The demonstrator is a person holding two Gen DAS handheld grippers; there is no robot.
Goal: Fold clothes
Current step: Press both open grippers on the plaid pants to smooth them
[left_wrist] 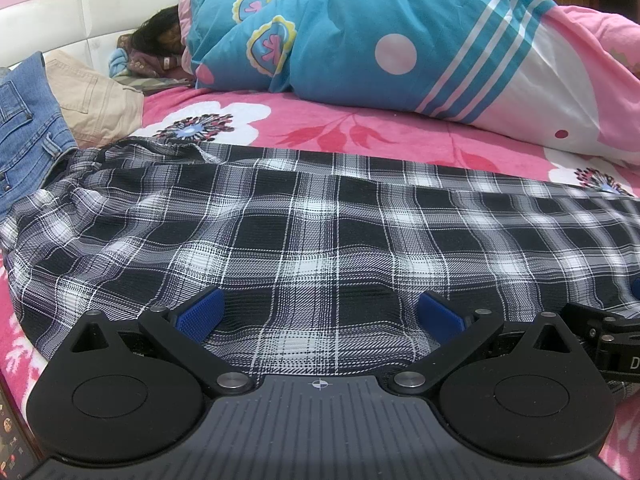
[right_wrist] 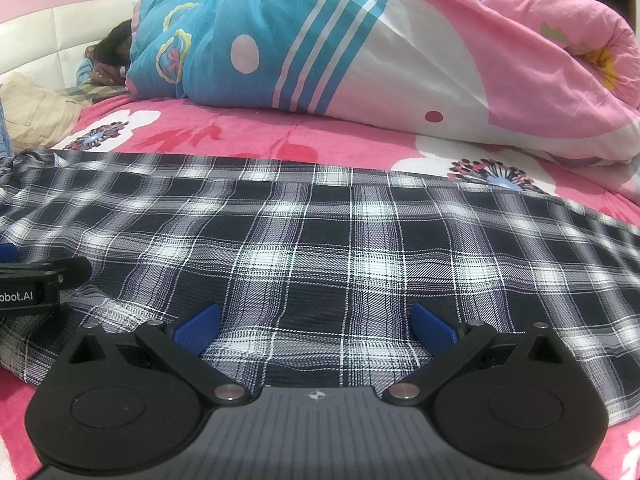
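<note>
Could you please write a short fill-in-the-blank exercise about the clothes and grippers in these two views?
1. The garment spread flat before both grippers has a black-and-white ____ pattern.
2. The jaws of the left gripper and the right gripper both stand ____.
3. The blue jeans lie beside a folded ____-coloured garment.

Missing words: plaid; open; beige

Bare bedsheet point(left_wrist: 360, 120) before bundled quilt point(left_wrist: 400, 32)

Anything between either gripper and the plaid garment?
Nothing visible. The left gripper and right gripper, both open, sit directly over the plaid garment. The jeans lie at its far left edge, clear of both.
</note>
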